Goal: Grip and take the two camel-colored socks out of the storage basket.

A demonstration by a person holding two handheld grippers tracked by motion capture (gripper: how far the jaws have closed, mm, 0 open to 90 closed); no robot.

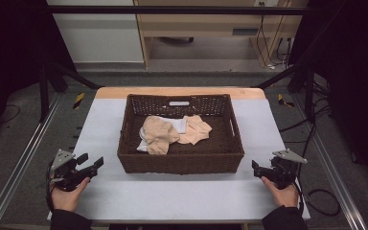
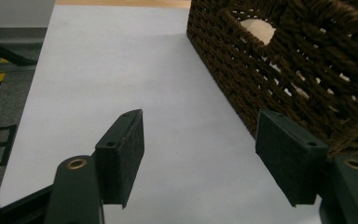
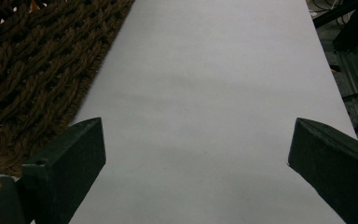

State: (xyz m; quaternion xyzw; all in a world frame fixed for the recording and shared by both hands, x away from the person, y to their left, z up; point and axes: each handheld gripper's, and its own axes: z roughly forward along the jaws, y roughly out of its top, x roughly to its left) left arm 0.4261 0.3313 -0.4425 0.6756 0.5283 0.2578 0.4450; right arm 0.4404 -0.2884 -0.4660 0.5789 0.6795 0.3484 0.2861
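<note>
The left gripper [image 1: 90,162] rests on the table [image 1: 172,196], jaws wide with nothing between them, just left of the brown basket [image 1: 179,162]. Beige and white clothes [image 1: 170,132] lie inside it. The right gripper [image 1: 258,168] sits near its right corner, jaws wide, holding nothing.

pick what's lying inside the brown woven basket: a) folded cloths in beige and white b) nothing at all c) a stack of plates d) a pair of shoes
a, the high view shows beige and white cloths crumpled together on the floor of the basket, with no plates or shoes among them.
</note>
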